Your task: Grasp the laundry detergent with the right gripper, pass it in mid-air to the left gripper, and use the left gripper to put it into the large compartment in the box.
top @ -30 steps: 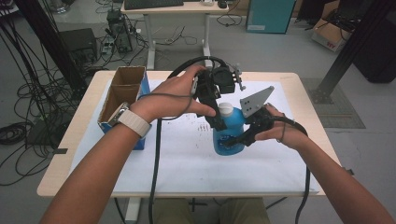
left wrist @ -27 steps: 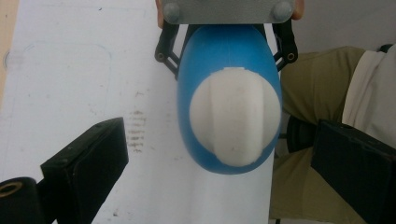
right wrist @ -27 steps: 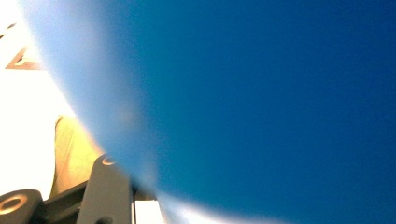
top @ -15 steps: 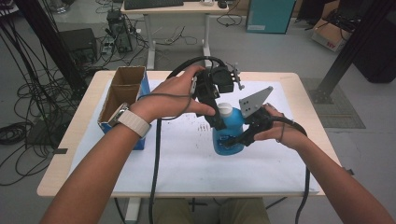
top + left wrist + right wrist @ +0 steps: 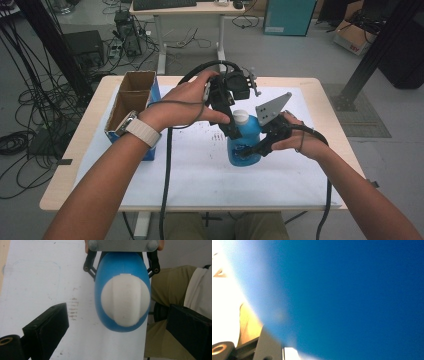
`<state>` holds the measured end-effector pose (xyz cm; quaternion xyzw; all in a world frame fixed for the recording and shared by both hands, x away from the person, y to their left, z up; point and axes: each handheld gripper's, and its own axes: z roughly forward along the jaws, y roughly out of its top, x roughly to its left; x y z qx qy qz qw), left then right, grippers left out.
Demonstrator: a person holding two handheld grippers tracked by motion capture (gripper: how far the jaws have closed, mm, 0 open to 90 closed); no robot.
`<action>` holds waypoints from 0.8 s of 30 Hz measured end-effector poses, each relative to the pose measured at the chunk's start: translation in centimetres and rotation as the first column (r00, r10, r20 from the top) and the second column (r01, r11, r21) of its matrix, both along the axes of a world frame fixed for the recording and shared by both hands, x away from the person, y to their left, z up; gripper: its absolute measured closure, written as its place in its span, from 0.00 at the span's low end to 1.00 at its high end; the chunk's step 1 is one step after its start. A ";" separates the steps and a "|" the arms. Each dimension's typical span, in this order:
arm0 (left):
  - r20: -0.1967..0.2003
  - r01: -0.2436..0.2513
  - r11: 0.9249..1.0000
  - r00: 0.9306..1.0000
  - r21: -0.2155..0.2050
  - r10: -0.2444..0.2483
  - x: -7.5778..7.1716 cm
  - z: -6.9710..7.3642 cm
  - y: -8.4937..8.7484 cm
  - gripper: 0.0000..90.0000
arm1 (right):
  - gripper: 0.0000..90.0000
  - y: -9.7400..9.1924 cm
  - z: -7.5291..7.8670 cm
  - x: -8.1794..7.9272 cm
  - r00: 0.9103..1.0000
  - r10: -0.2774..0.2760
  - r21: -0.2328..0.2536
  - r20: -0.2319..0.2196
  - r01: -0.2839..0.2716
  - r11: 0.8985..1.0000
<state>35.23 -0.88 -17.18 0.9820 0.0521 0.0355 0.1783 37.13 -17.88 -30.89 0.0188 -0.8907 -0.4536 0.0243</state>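
My right claw (image 5: 252,150) is clamped on the blue bottle (image 5: 245,145), pinching its belly from the side, low down, so the bottle stands upright and cannot turn or tip on the white sheet (image 5: 200,170) near the middle of the table (image 5: 75,165). In the right gripper view the blue wall of the bottle (image 5: 352,295) sits right against the lens, which fits a grip that close. My left claw (image 5: 231,125) hangs above, pointing down over the white cap (image 5: 240,116); in the left gripper view its jaws stand spread well apart on either side of the cap (image 5: 125,300), touching nothing, and beyond the bottle I can see the right claw's (image 5: 122,267) linkages hugging the blue body. I judge this split is the point: one claw anchors, the other is lined up to come down on the cap and twist it, though the cap is still on. My left hand (image 5: 187,102) arches over its claw with the wrist bent down, forearm crossing in from the lower left, a watch (image 5: 142,131) on the wrist. My right hand (image 5: 295,140) lies low and level, forearm coming in from the lower right. A cardboard box (image 5: 131,100) stands well apart at the table's left edge.
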 end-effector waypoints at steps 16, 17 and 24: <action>-0.001 0.001 1.000 1.000 0.004 -0.001 0.0 0.0 0.0 0.06 | 0.47 -0.1 0.0 0.0 1.000 0.001 0.002 -0.003 -0.001 1.000; 0.000 0.000 1.000 1.000 0.002 0.000 0.0 0.0 0.0 0.06 | 0.47 -0.1 0.0 0.0 1.000 0.001 0.001 -0.003 -0.001 1.000; -0.004 -0.002 1.000 1.000 0.003 0.002 -0.1 0.0 0.1 0.06 | 0.47 0.0 0.0 0.0 1.000 0.004 -0.001 -0.004 -0.004 1.000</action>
